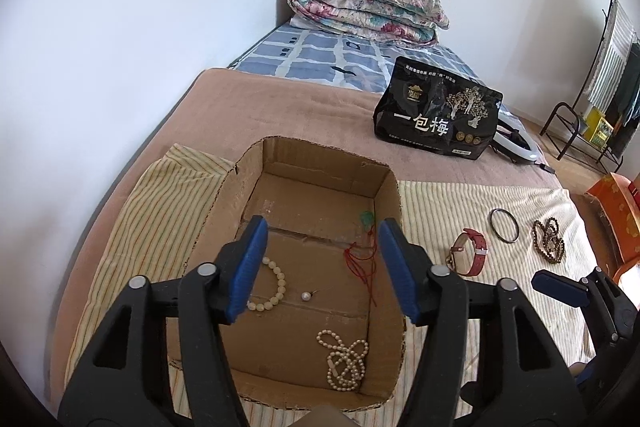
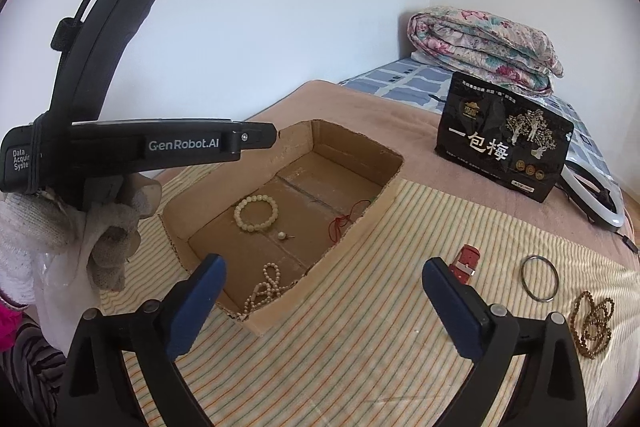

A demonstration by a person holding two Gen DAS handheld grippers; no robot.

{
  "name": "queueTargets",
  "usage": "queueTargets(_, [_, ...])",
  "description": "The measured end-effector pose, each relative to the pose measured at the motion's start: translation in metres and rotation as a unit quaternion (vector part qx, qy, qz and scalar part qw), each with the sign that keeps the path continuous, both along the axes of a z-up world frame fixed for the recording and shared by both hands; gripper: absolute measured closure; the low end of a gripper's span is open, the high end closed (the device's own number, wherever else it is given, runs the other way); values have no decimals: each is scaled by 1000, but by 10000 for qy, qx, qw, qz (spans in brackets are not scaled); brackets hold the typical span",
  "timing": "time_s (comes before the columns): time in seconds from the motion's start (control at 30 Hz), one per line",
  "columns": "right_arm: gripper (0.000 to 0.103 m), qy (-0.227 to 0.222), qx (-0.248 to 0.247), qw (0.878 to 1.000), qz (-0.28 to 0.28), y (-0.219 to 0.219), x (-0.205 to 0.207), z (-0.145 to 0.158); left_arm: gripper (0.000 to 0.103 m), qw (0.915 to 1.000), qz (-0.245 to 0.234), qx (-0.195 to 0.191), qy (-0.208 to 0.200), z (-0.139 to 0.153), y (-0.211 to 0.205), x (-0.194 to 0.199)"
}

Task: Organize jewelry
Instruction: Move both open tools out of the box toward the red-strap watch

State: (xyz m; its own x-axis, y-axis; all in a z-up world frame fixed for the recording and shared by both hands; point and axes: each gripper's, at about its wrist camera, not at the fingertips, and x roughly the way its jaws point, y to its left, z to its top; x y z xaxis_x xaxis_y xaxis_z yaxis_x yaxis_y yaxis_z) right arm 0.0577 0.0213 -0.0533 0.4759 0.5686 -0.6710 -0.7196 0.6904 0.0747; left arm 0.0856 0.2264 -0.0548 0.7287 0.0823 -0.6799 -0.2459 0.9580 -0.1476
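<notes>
While my left gripper (image 1: 322,267) hangs over the box (image 1: 394,203), its blue fingers (image 1: 250,267) stand apart with nothing between them. Seen from the left wrist, the box floor holds a pale bracelet (image 1: 272,285), one loose pearl (image 1: 306,295), a red cord (image 1: 360,263) with a green bit at its far end, and a pearl necklace (image 1: 346,359) heaped in the near right corner. To the right, outside the box on the striped cloth (image 1: 440,207), lie a red watch (image 1: 470,253), a dark bangle (image 1: 505,225) and brown beads (image 1: 549,239) (all three well apart from the box). From the right wrist, my right gripper (image 2: 324,301) is spread wide and empty above the cloth, just beside the box's near wall. The watch shows past its right finger, with the bangle and beads further right. My gloved left hand (image 2: 108,227) holds the other gripper's handle at the left edge.
</notes>
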Motion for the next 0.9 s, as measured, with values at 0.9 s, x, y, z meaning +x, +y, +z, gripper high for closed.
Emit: queueTargets(0.9, [0, -28, 3, 9841, -1778, -180, 74, 21, 39, 9917, -1280, 70, -3, 6, -112, 20])
